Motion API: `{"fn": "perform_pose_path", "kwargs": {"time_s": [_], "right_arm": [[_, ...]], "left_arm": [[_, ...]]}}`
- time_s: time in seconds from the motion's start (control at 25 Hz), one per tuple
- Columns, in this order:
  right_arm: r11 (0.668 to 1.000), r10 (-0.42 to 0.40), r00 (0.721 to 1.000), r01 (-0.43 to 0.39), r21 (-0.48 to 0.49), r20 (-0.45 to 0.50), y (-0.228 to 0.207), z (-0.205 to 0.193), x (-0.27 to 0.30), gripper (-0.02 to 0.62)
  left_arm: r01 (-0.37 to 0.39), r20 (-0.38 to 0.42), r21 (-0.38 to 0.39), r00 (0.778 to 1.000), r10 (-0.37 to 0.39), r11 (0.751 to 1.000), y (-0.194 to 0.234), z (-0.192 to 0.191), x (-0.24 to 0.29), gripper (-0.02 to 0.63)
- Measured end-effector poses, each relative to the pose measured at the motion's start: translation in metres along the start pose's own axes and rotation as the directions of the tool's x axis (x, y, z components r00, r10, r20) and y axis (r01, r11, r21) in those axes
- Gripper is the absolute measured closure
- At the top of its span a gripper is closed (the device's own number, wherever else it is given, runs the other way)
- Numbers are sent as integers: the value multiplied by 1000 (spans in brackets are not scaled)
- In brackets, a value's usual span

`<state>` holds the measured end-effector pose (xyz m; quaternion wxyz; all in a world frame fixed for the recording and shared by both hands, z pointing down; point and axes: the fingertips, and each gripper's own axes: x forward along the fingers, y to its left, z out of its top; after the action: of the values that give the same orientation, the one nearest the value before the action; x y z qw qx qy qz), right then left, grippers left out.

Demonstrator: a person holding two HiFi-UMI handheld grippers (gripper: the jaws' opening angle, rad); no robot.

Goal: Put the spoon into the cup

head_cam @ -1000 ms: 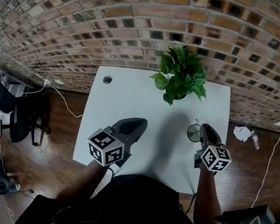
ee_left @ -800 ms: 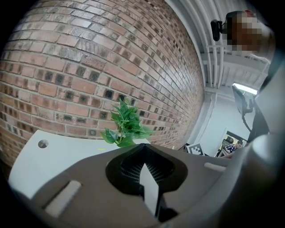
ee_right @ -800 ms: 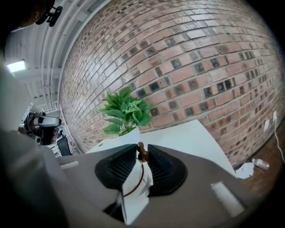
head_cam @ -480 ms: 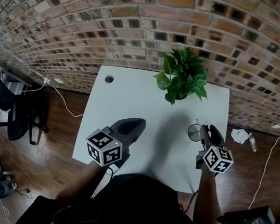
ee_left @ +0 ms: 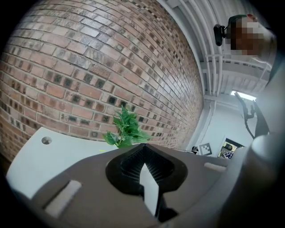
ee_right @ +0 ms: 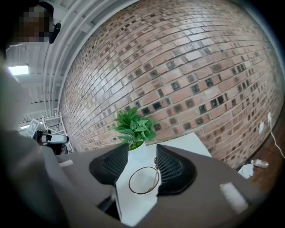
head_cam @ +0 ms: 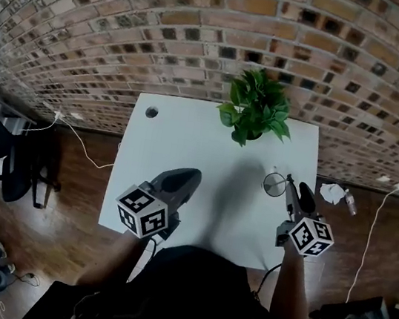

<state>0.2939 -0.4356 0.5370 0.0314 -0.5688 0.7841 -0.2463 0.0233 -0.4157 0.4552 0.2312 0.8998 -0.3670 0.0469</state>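
1. Evidently the task is done, or all but done. The spoon stands in the cup, with its thin handle leaning on the rim on the side nearer the right jaw and its tip poking above the rim. The bowl end cannot be made out through the glass.
2. The cup is clear glass. It stands upright on the table, close to the right edge and roughly midway between the far and near edges.
3. On the right gripper the jaws are spread wide and the pads press on nothing. Cup and spoon show through the gap, lower and ahead, apart from both pads. Judgement: the spoon has been let go.
4. On the left gripper the jaw tips are together with nothing between them. It hangs over the near left part of the table and takes no part.
5. Remaining, as judged: only to take the right gripper clear without knocking the handle.
6. Compared with a second ago:
   - The right gripper then sat low, close beside the cup, with its jaws narrow.
   - Its jaws are now wide, and the gripper has lifted and drawn back toward the near edge.
   - The cup is in the same place and still upright.
   - The left gripper has shifted only slightly.
   - The plant at the far edge is unchanged.
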Motion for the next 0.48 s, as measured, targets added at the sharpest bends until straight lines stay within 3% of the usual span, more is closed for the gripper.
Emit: {"fn": "perform_pose_path", "kwargs": {"time_s": [0.48], "right_arm": [[1000, 25, 995, -23, -19, 101, 53, 33, -58, 396]], "left_arm": [[53, 42, -11, 998, -53, 999, -15, -3, -32, 612]]}}
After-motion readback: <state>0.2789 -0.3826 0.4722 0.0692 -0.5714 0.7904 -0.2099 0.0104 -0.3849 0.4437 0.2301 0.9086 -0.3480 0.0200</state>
